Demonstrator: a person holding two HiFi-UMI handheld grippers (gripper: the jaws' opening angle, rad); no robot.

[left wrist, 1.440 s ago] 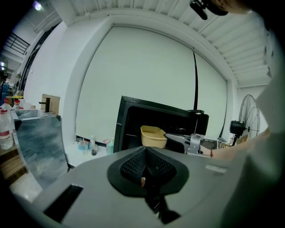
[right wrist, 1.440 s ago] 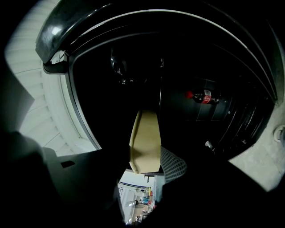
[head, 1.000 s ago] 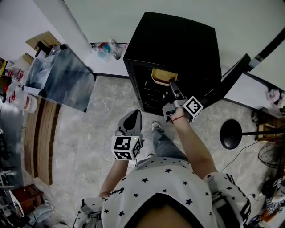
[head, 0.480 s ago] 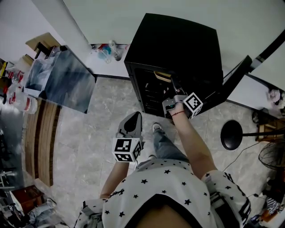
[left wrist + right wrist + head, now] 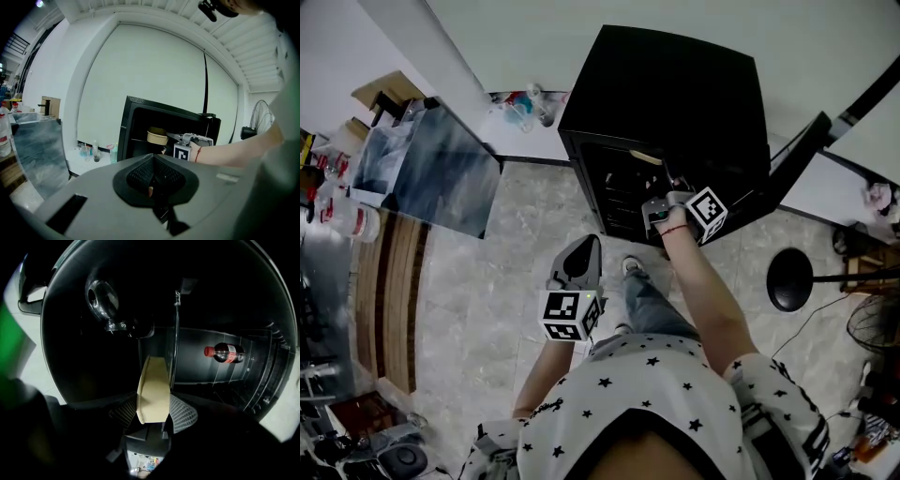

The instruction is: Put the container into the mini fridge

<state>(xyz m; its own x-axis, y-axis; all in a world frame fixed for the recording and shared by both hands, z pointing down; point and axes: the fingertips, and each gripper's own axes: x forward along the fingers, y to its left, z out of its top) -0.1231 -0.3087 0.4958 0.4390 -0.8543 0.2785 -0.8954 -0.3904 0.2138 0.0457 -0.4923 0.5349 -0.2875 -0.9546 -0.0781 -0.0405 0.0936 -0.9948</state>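
The tan container (image 5: 153,390) sits edge-on between the mesh pads of my right gripper (image 5: 153,409), which is shut on it. In the head view the right gripper (image 5: 667,185) reaches into the open black mini fridge (image 5: 675,94), and only a thin edge of the container (image 5: 645,157) shows at the opening. The left gripper view shows the container (image 5: 157,136) on an upper level of the fridge (image 5: 136,126). My left gripper (image 5: 577,258) hangs low in front of the fridge, shut (image 5: 152,177) and holding nothing.
A cola bottle (image 5: 225,353) lies inside the fridge, to the right of the container. The fridge door (image 5: 787,159) stands open to the right. A glass-topped table (image 5: 431,169) stands at the left, a black stool (image 5: 789,279) at the right. Small bottles (image 5: 525,103) stand by the wall.
My right gripper has pushed the container deeper into the fridge, so less of it shows in the head view. The left gripper has stayed nearly still.
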